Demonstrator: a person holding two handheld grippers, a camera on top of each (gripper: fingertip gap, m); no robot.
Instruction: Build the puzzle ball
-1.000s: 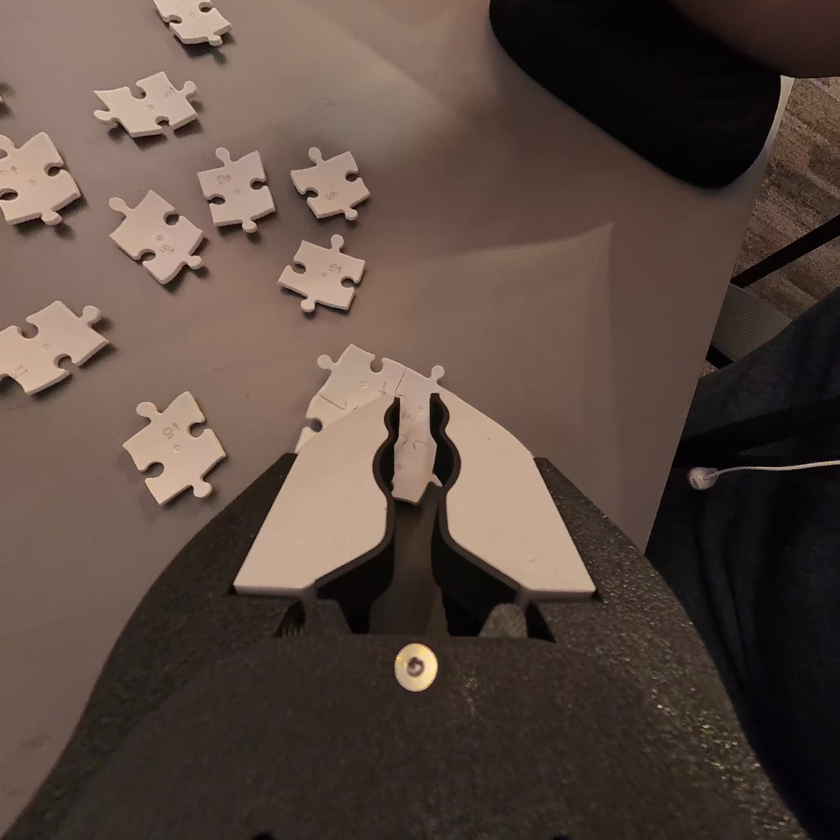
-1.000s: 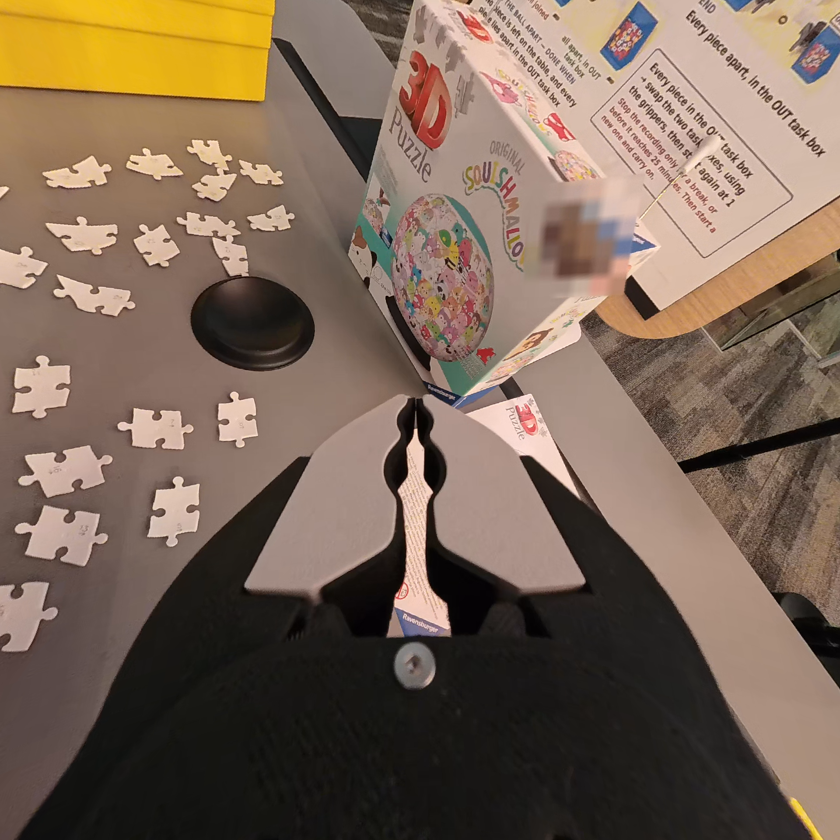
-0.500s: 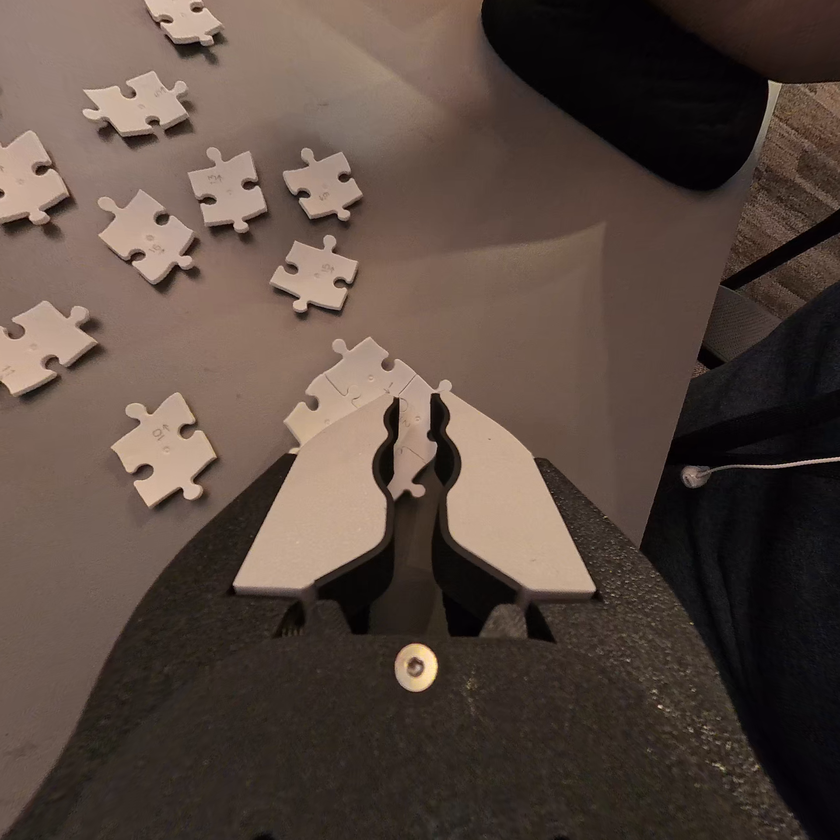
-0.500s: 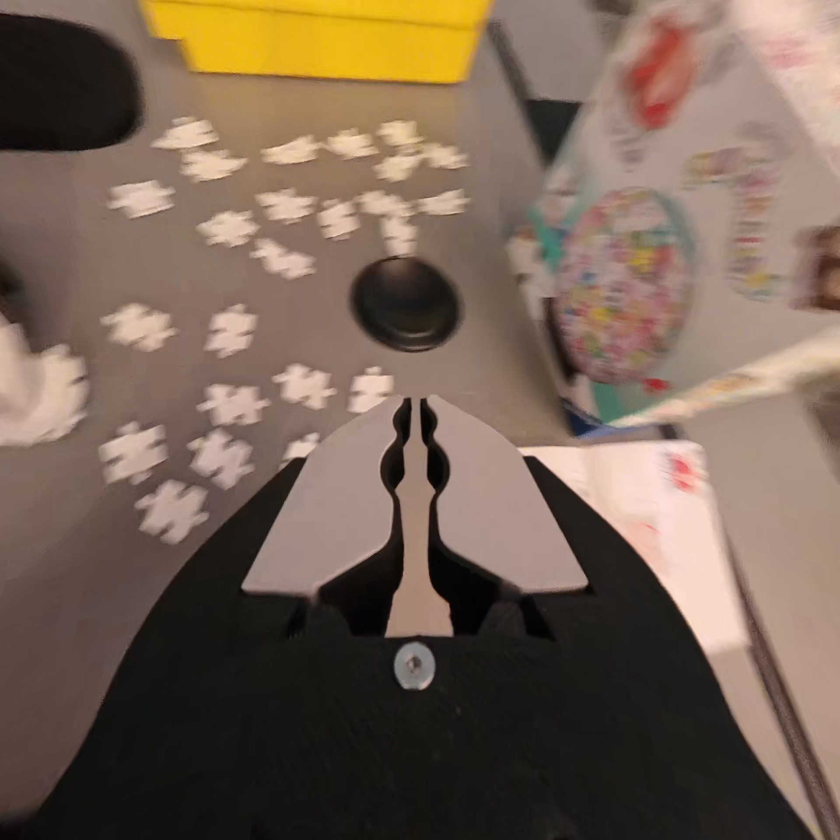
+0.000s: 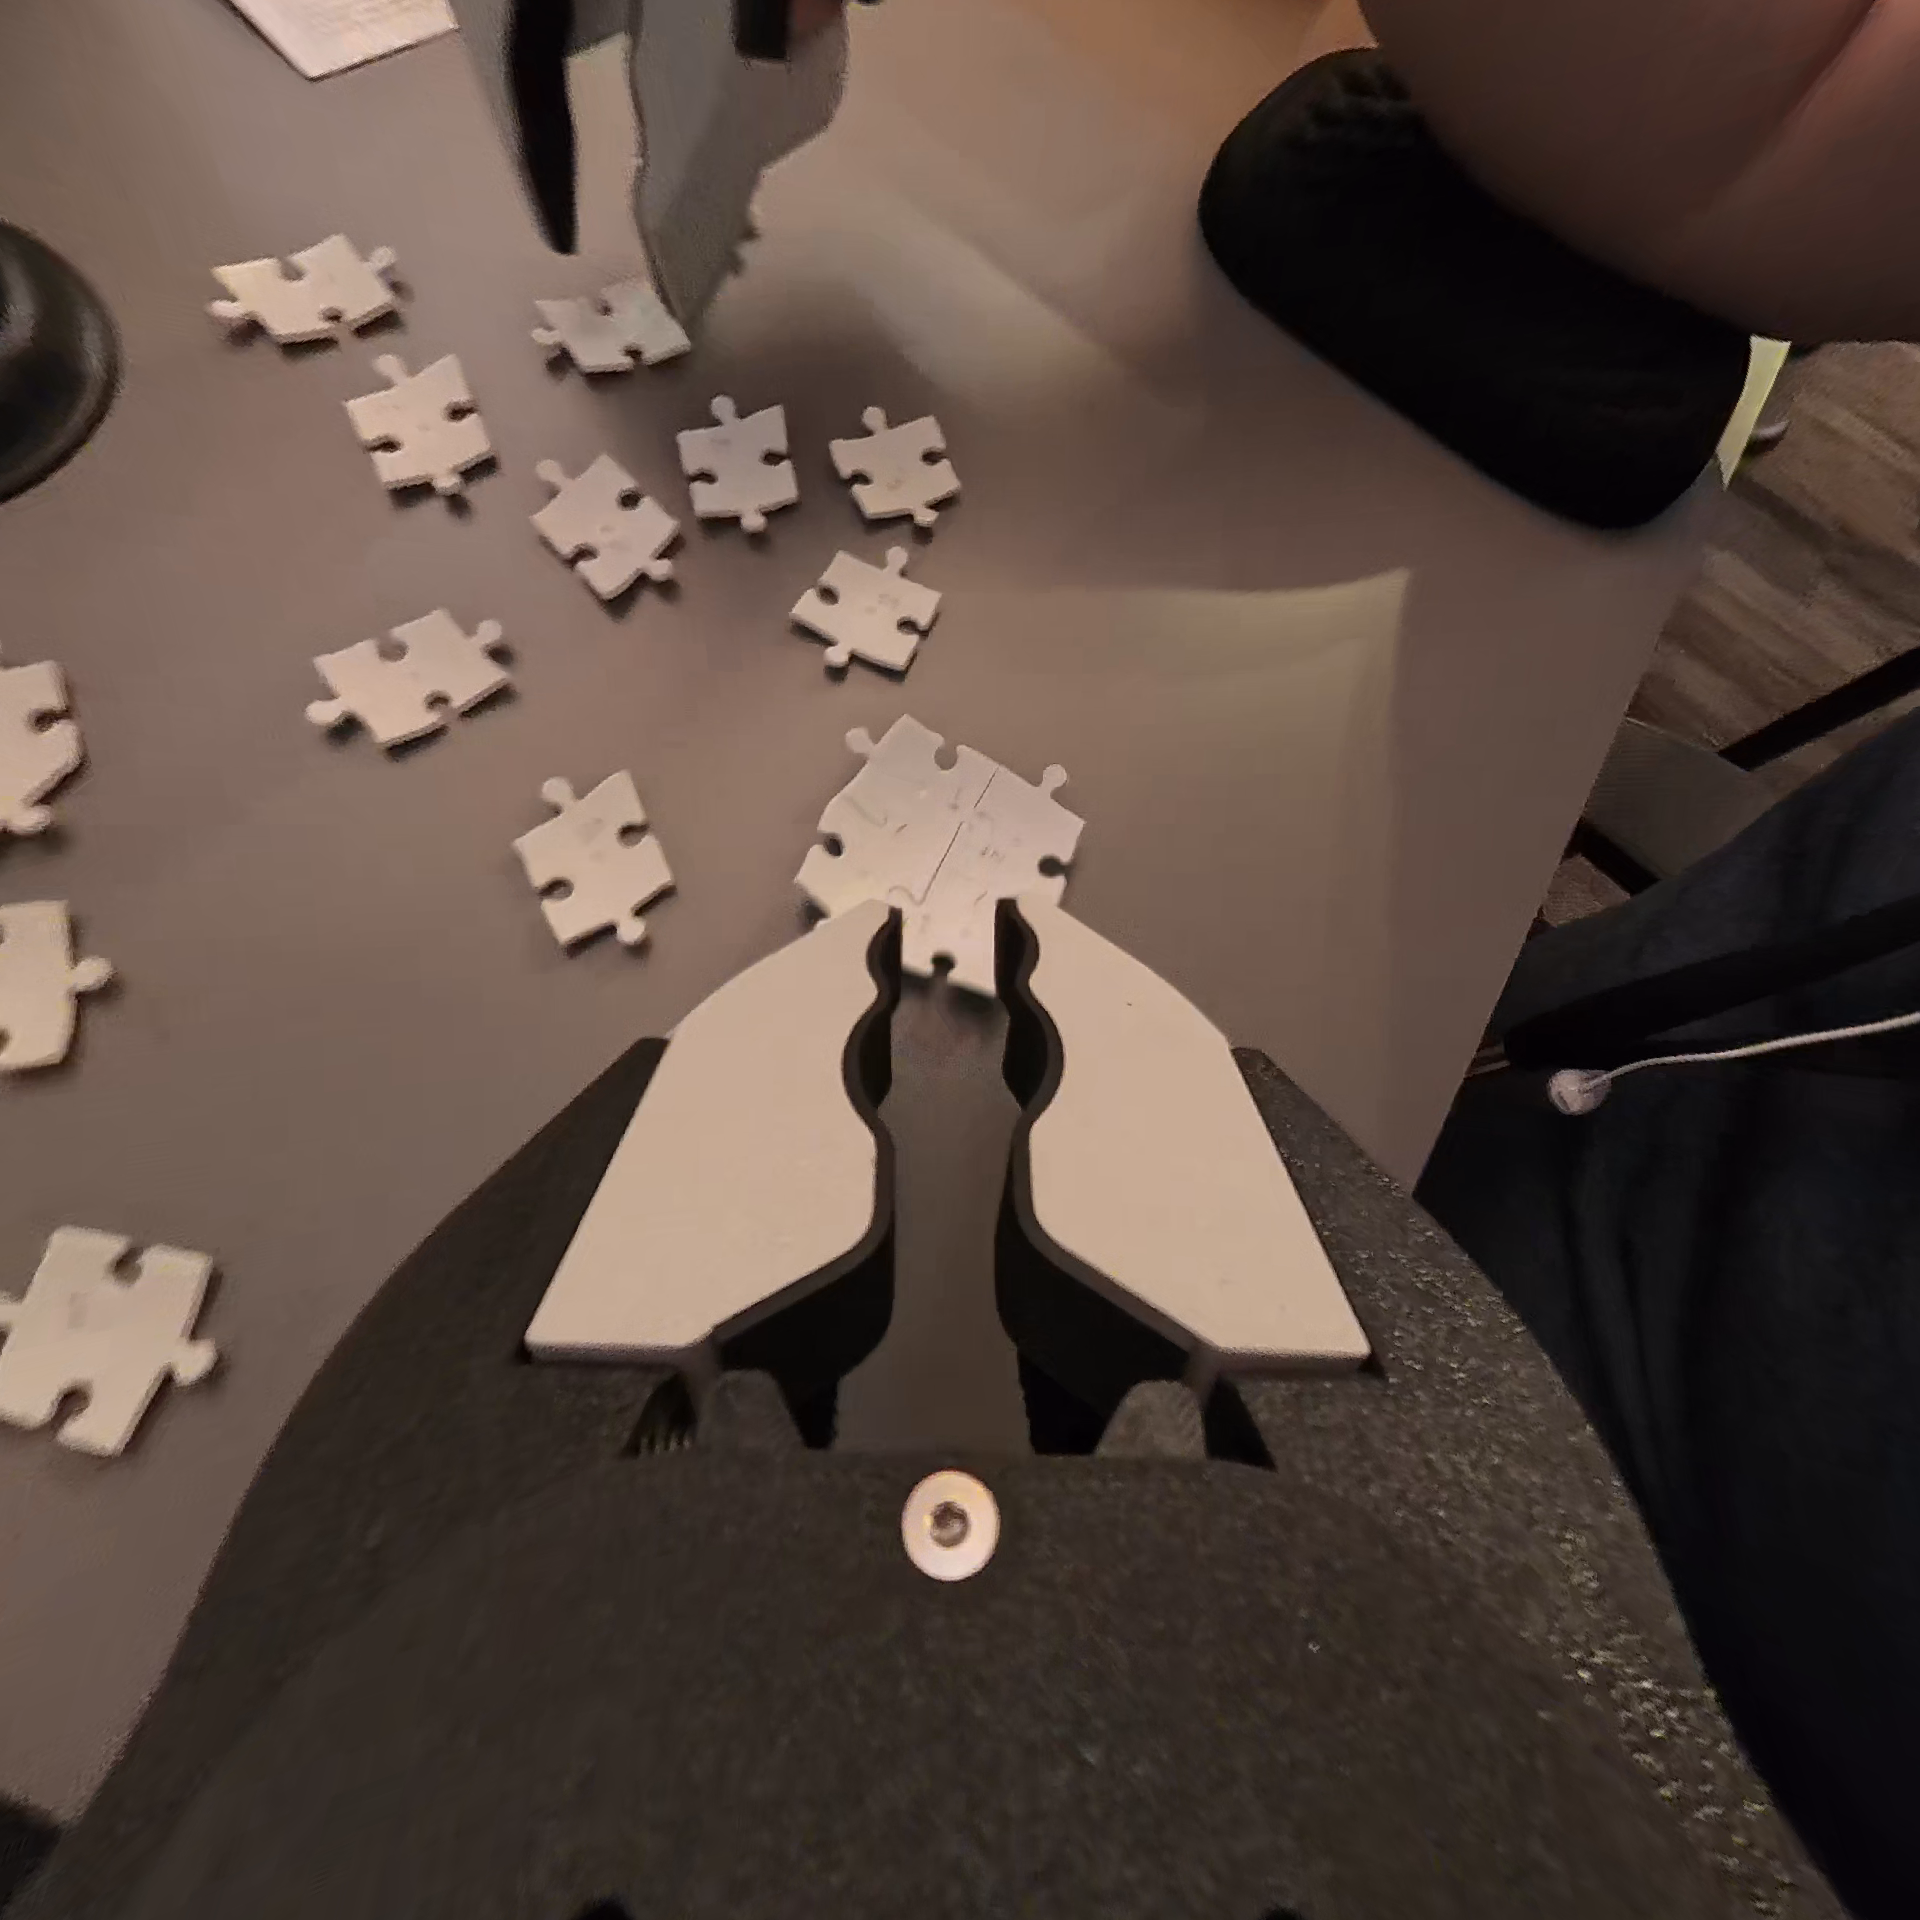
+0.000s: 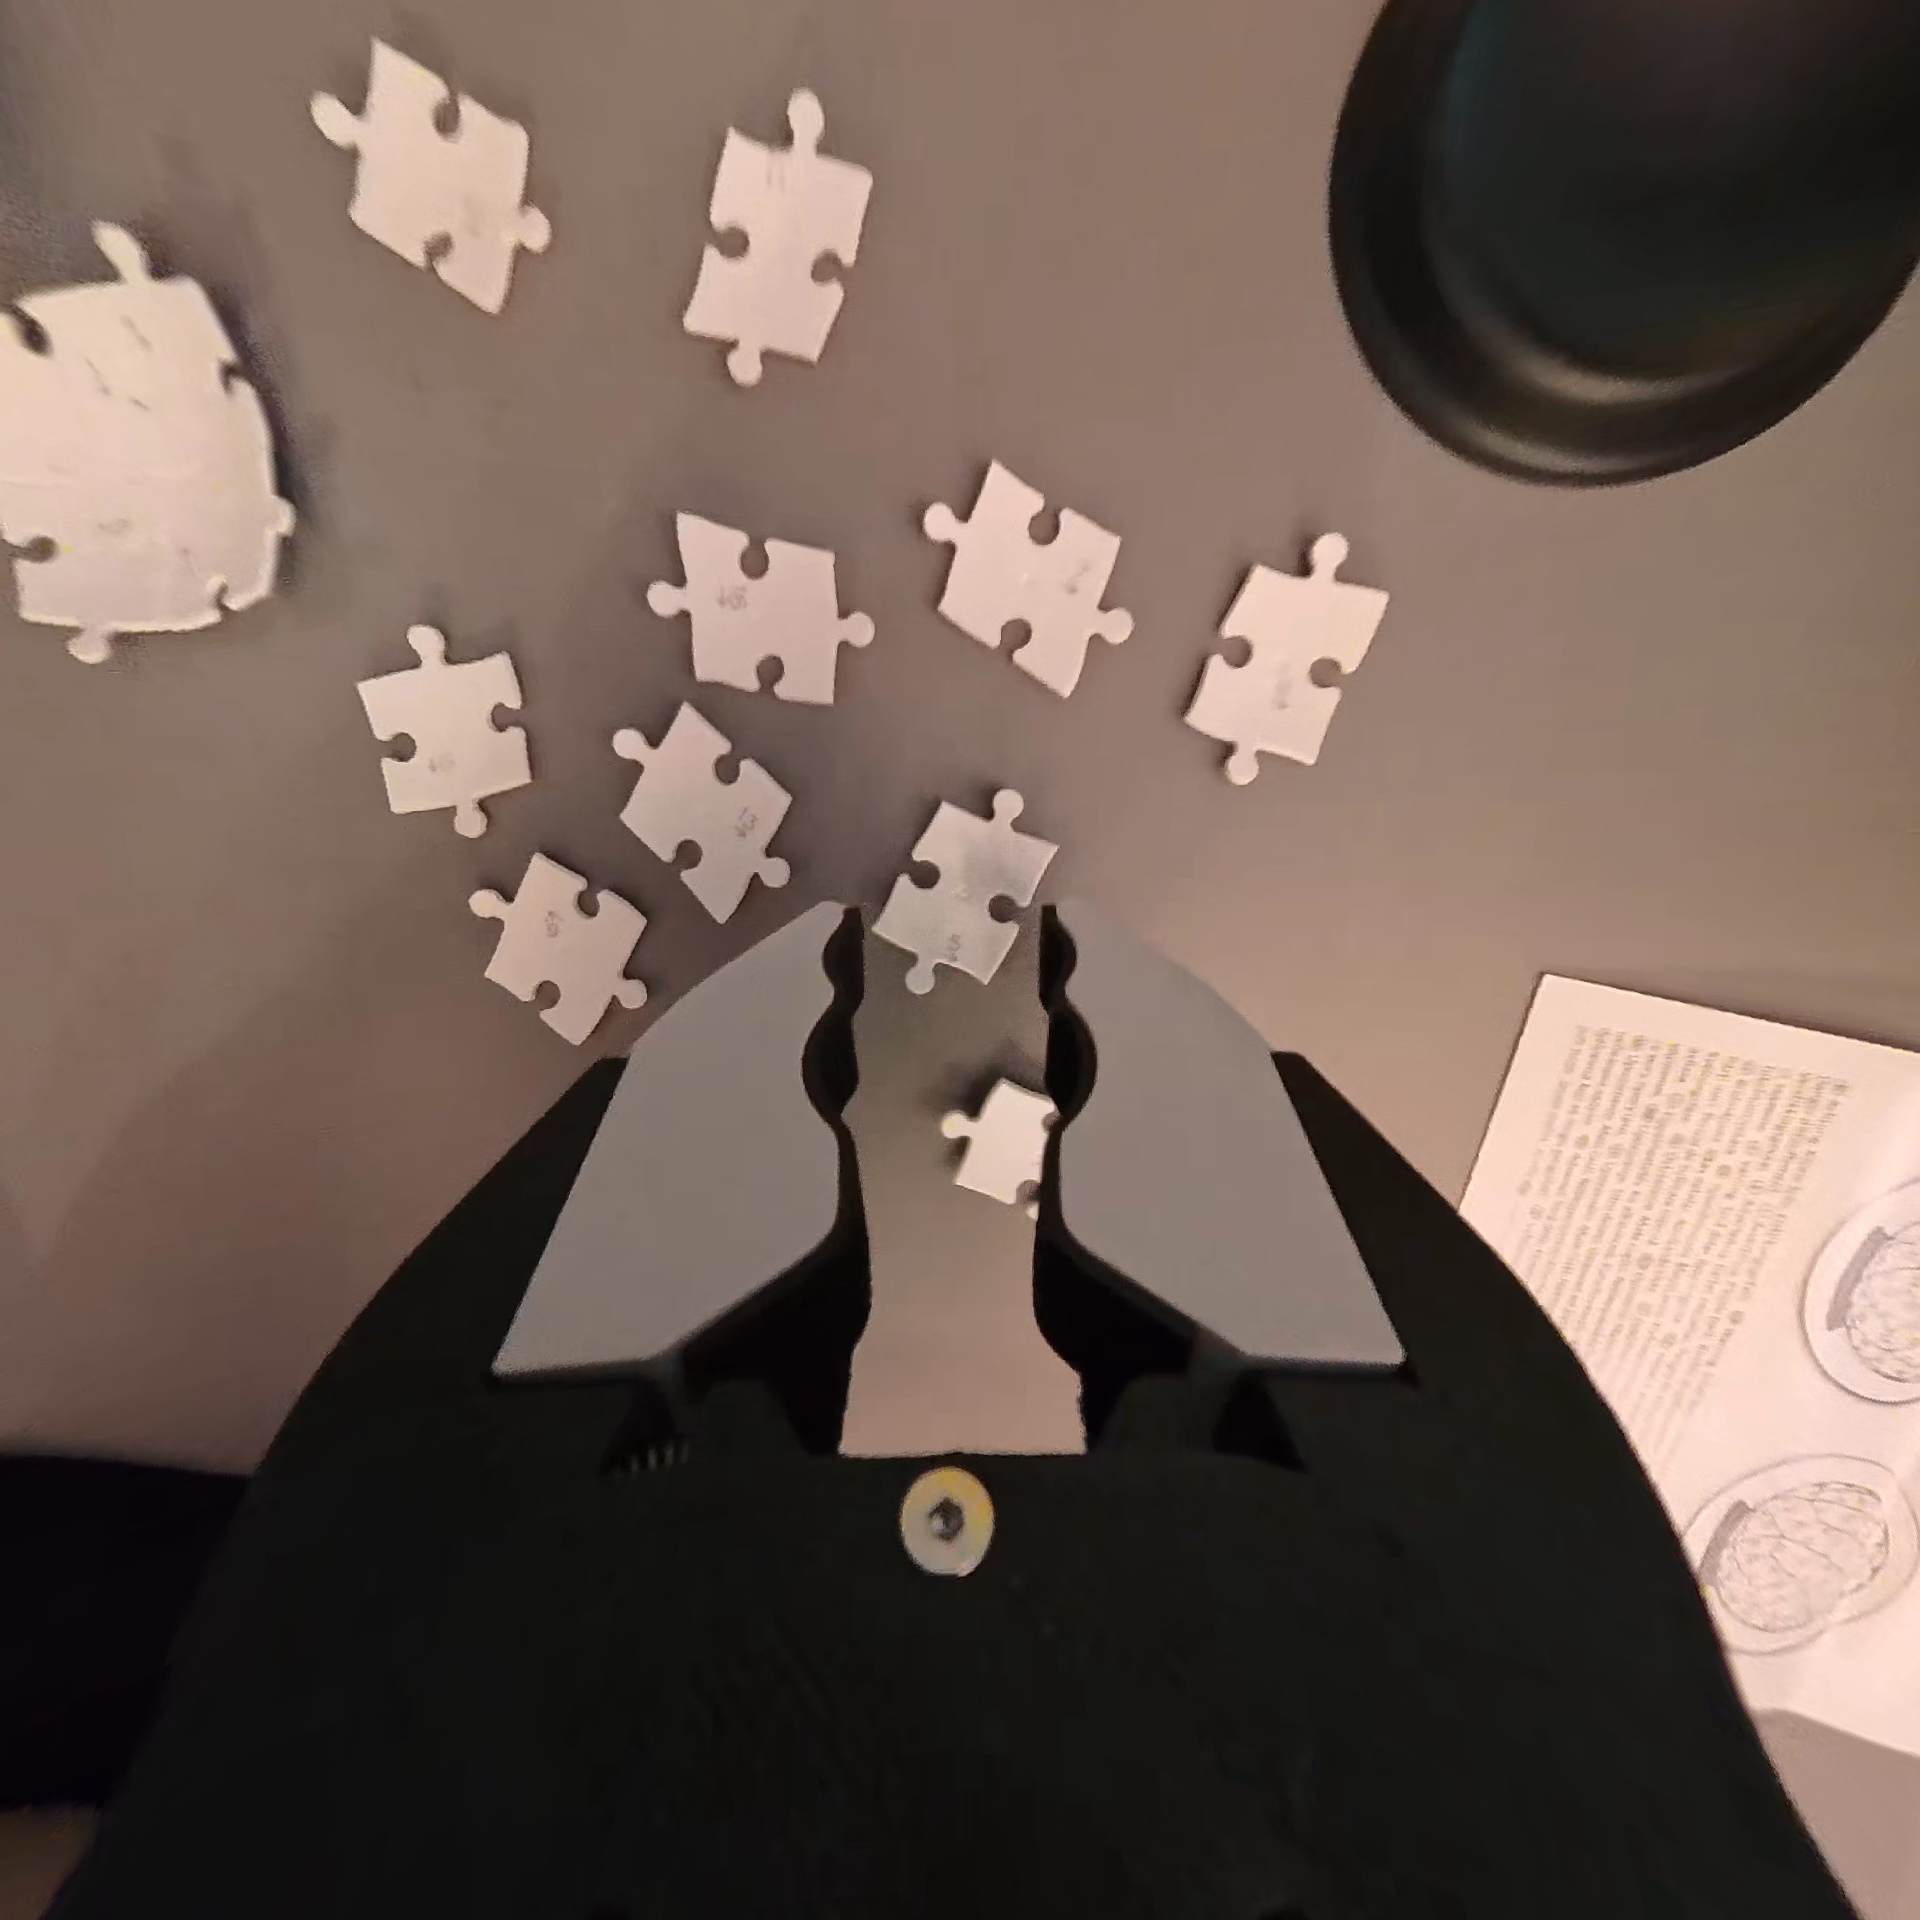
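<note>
My left gripper (image 5: pixel 945 920) is open, low over the grey table (image 5: pixel 1195 644). A joined patch of white puzzle pieces (image 5: pixel 940 826) lies on the table just ahead of it, its near edge between the fingertips. Several loose white pieces (image 5: pixel 410 675) are spread to the left. My right gripper (image 6: pixel 951 920) is open above the table, with one loose piece (image 6: pixel 961 894) between its tips and another piece (image 6: pixel 1003 1138) under its jaws. The right gripper also shows blurred at the top of the left wrist view (image 5: pixel 665 135). The joined patch shows at the far left of the right wrist view (image 6: pixel 135 457).
A black round stand (image 6: pixel 1621 239) sits at the back right, also at the left edge of the left wrist view (image 5: pixel 42 353). A printed instruction sheet (image 6: pixel 1704 1195) lies to the right. A person's dark sleeve (image 5: pixel 1455 312) and the table's edge (image 5: pixel 1538 935) are on the right. The grippers' ends are close to 20 cm from one another.
My left gripper has opened and let go of the joined patch, which now lies on the table. My right gripper has swung left from the puzzle box, come down over the loose pieces and opened.
</note>
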